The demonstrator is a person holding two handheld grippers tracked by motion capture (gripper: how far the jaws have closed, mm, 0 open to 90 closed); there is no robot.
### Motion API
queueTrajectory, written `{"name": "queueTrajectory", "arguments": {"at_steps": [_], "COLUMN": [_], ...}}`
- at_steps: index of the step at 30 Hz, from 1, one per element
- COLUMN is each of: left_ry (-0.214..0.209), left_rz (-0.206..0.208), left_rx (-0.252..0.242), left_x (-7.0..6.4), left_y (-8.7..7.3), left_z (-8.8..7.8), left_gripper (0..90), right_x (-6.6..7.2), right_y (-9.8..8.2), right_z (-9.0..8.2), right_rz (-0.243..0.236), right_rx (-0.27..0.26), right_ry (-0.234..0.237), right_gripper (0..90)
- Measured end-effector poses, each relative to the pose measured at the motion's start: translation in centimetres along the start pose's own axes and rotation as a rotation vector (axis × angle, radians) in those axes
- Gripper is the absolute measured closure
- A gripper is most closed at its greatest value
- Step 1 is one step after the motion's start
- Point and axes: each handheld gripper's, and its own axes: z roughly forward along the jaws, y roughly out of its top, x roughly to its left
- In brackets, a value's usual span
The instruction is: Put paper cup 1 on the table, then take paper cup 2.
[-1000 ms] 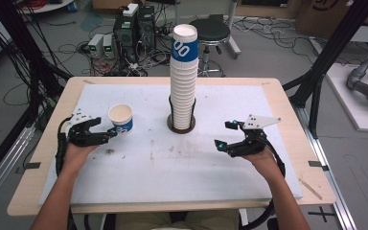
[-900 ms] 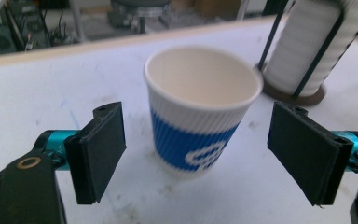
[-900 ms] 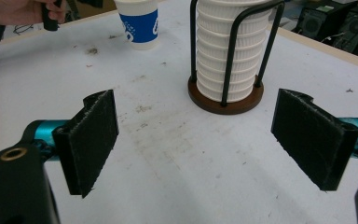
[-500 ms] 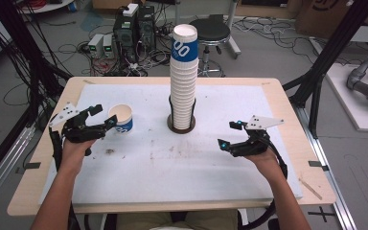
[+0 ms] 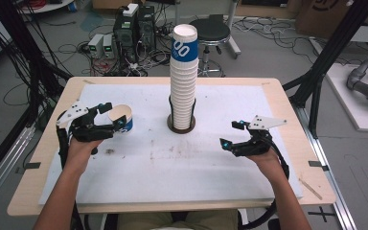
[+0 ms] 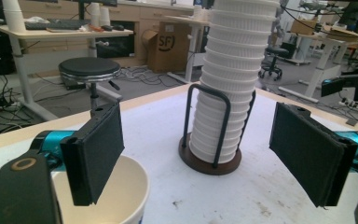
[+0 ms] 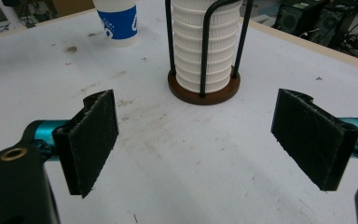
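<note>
The left tool (image 5: 109, 116) hangs just above the tabletop (image 5: 268, 88) near its left edge, its two black pads spread wide; its jaws have just been opening. A single paper cup (image 5: 122, 120) with a blue band stands upright on the white mat right at the pads. In the left gripper view one pad (image 6: 95, 151) sits over the cup's open rim (image 6: 135, 186) and the other pad stands well apart to the side, so nothing looks pinched, though from above the cup's near wall is partly hidden. The right tool (image 5: 232, 134) is on the right half of the mat, its pads also spread, with bare mat between them. Between the two, at the mat's middle, a tall stack of cups (image 5: 184, 72) rises from a dark wire holder (image 5: 180, 125) on a round brown base.
</note>
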Motion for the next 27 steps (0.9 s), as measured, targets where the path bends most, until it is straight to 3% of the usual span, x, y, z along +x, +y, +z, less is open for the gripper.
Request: {"name": "queueTrajectory", "arguments": {"at_steps": [8, 16, 27], "left_ry": [-0.034, -0.081, -0.142], "left_rz": [-0.002, 0.035, 0.055], "left_rx": [0.012, 0.015, 0.009], "left_x": [-0.7, -2.6, -3.7], "left_y": [0.3, 2.2, 5.0], "left_z": [1.5, 3.2, 4.9], "left_gripper": [17.4, 17.4, 17.4], "right_x": [-0.2, -0.1, -0.1], "right_y": [0.1, 0.3, 0.5], "right_z": [0.0, -0.1, -0.5], "right_rz": [0.007, 0.005, -0.001], "right_rx": [0.000, -0.009, -0.011], "right_ry": [-0.006, -0.003, -0.001], "right_gripper": [14.9, 14.9, 14.9]}}
